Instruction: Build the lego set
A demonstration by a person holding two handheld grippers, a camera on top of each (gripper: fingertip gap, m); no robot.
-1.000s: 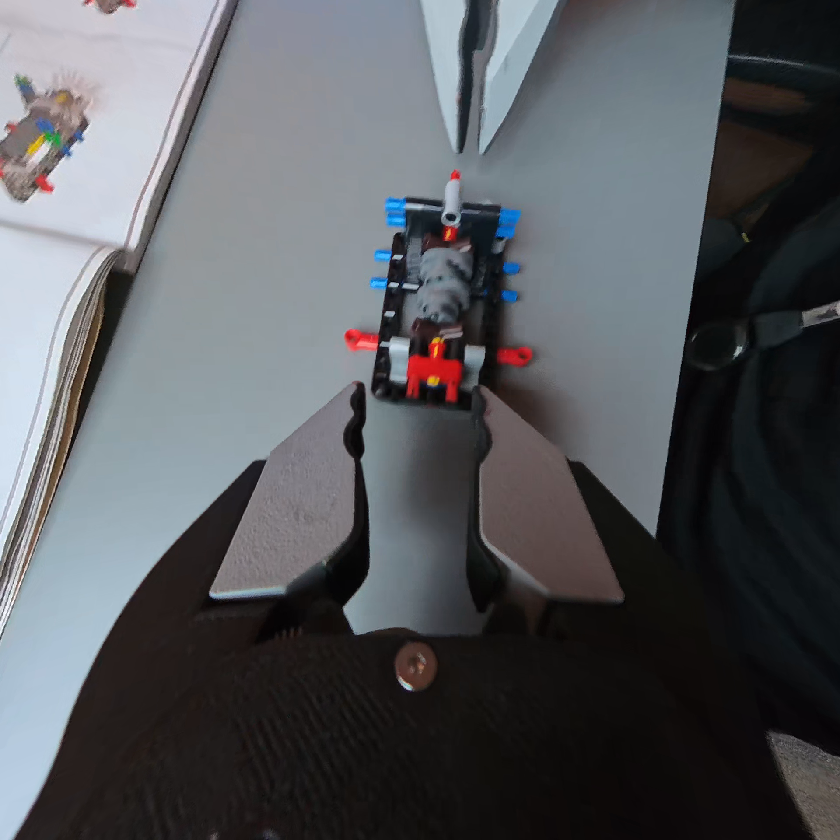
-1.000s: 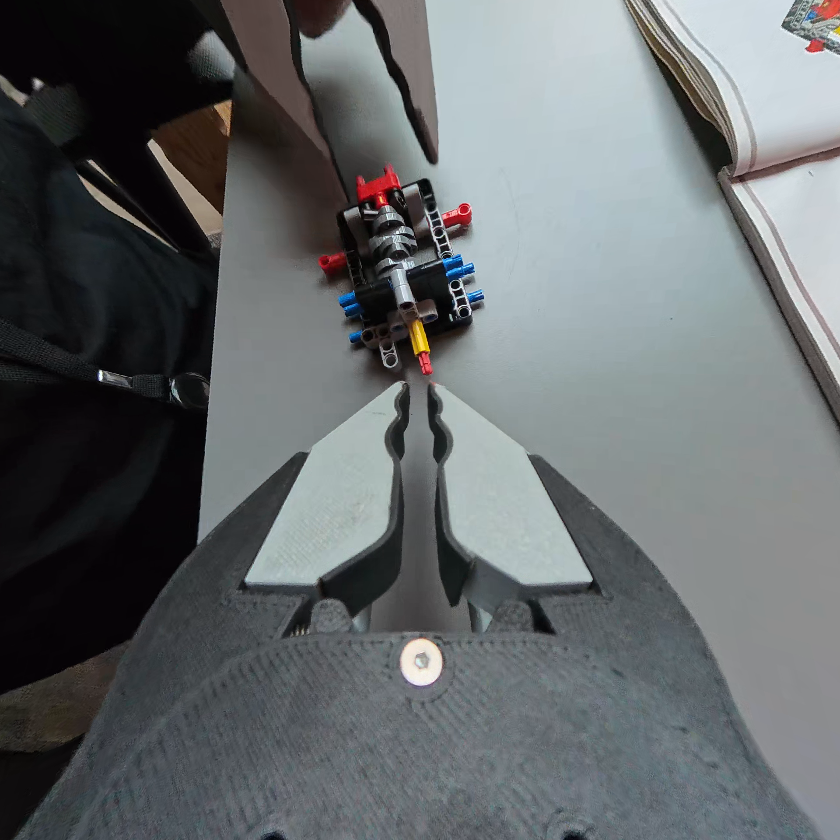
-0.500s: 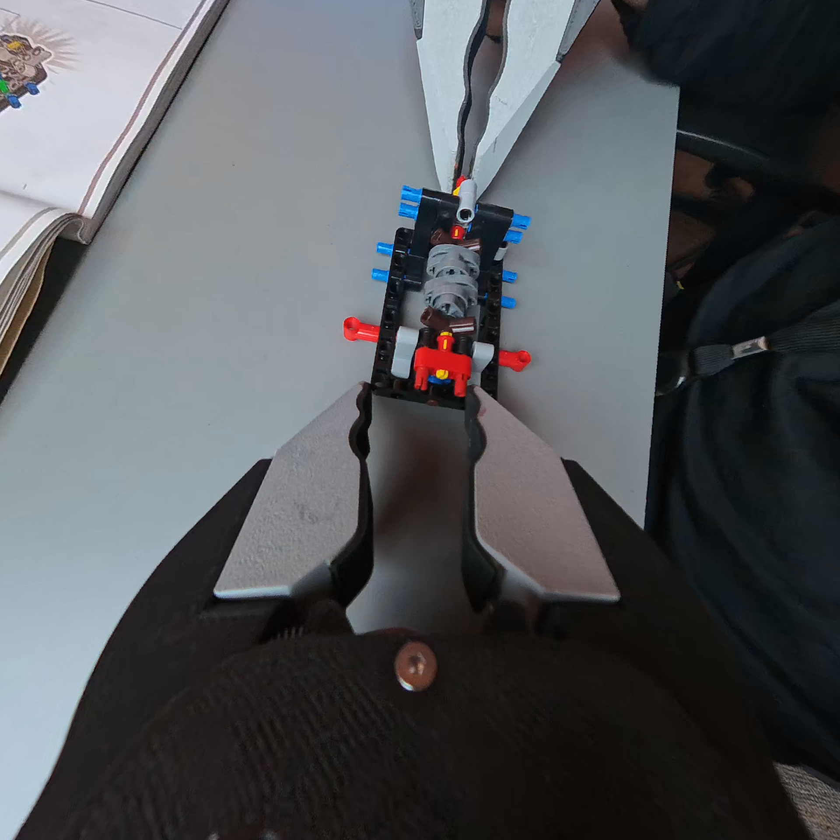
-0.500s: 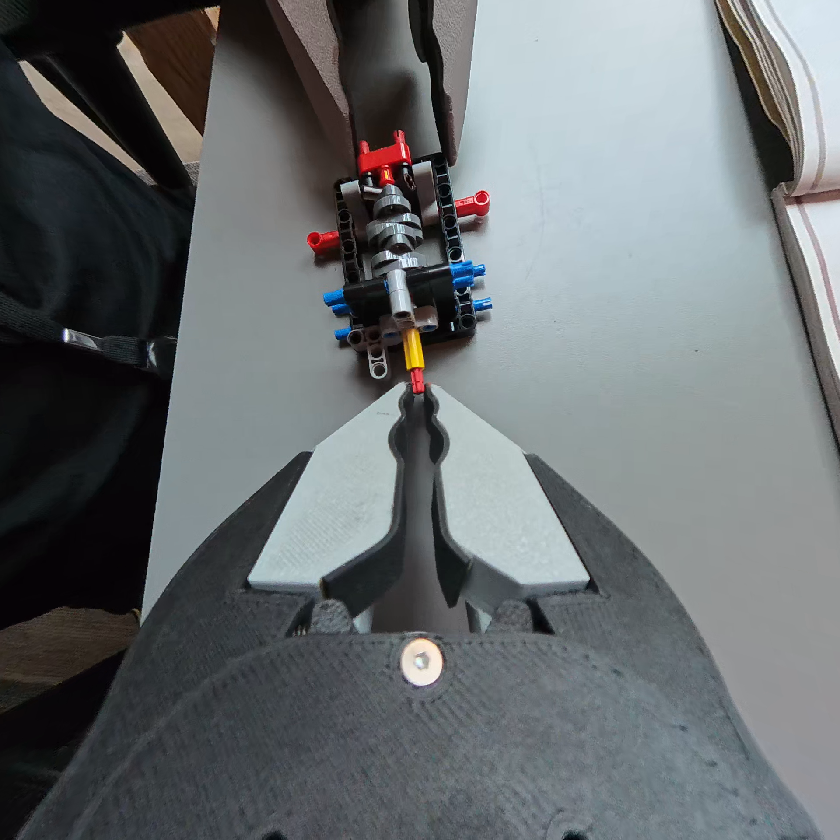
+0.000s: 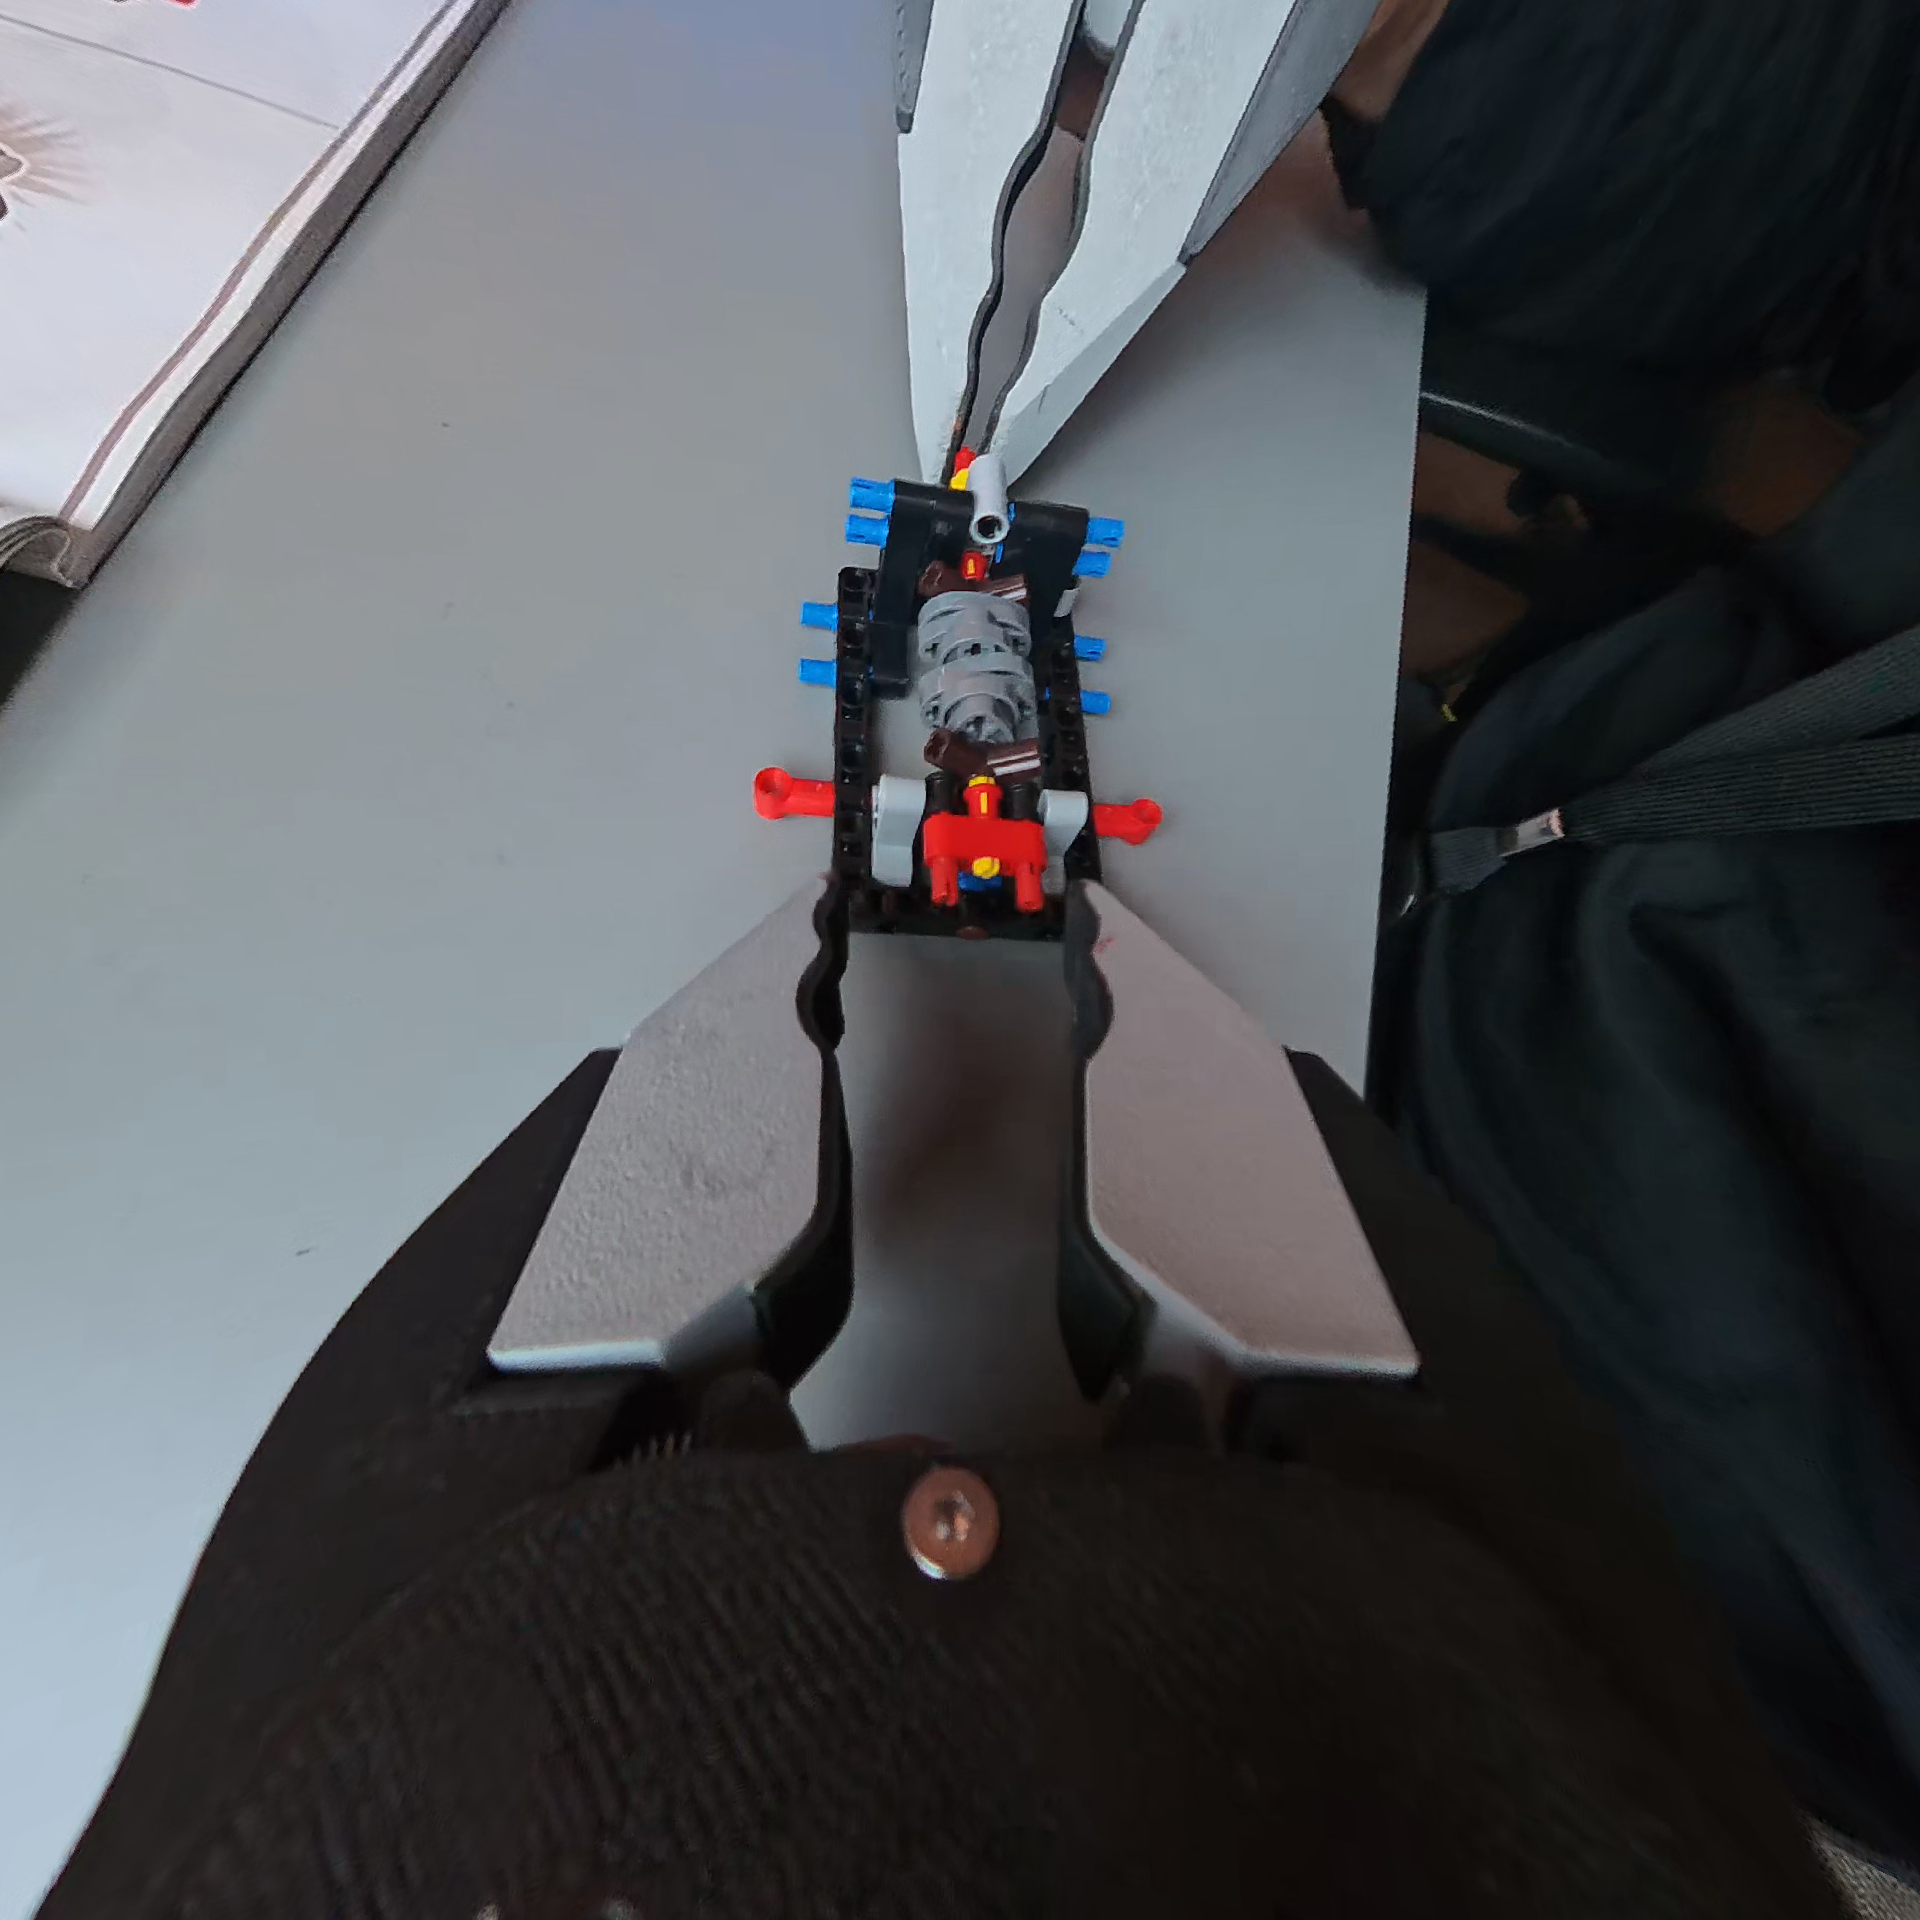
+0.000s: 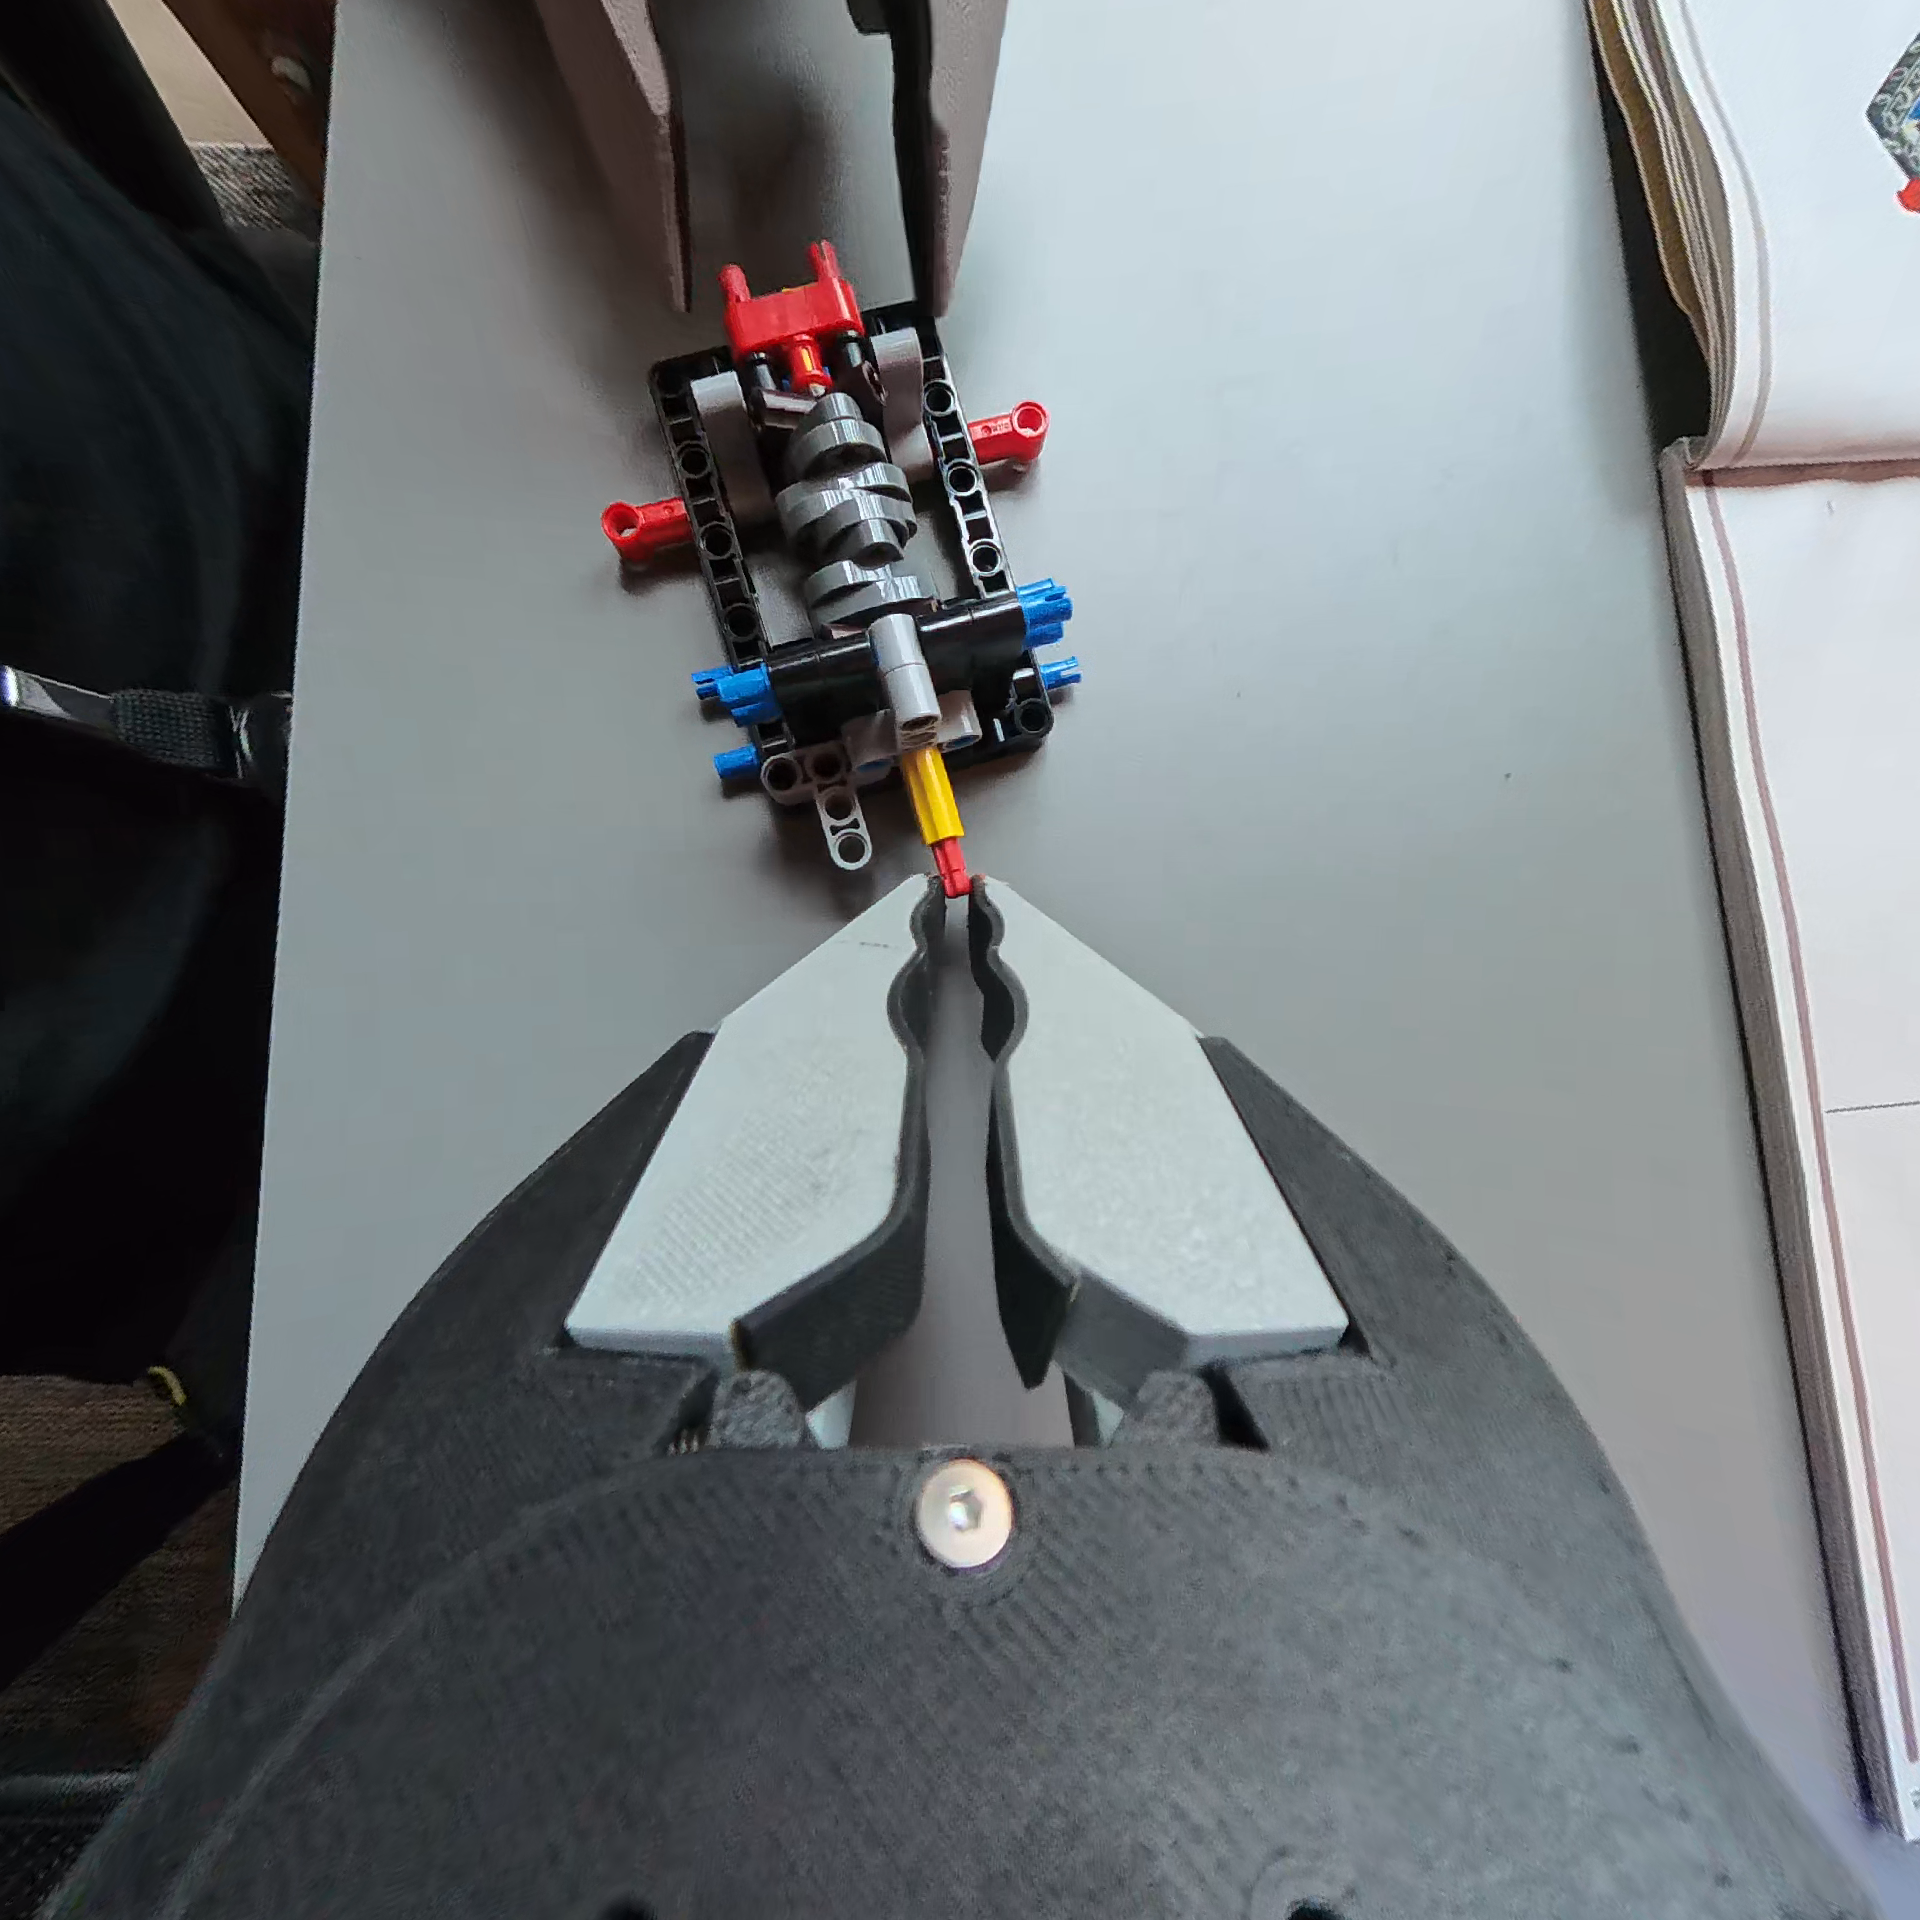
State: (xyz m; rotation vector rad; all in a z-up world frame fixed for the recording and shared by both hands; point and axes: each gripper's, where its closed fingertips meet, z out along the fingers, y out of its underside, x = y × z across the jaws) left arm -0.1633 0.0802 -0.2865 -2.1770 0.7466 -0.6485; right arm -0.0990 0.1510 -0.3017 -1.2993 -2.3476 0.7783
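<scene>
Grey table (image 5: 416, 831), open instruction booklet (image 6: 1818, 727) at one edge. Lego frame (image 6: 852, 561) lies flat near the other edge. Right gripper (image 6: 954, 891) pinched on its red axle (image 6: 949, 864); left gripper (image 5: 956, 914) spread, fingertips bracketing the frame's opposite end.

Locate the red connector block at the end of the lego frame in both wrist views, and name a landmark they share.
Left wrist view: the red connector block sits at the frame's near end, just above centre, between the left gripper fingertips.
Right wrist view: it is at the frame's far end, top centre.
Shared landmark: the grey crankshaft inside the black frame.
</scene>
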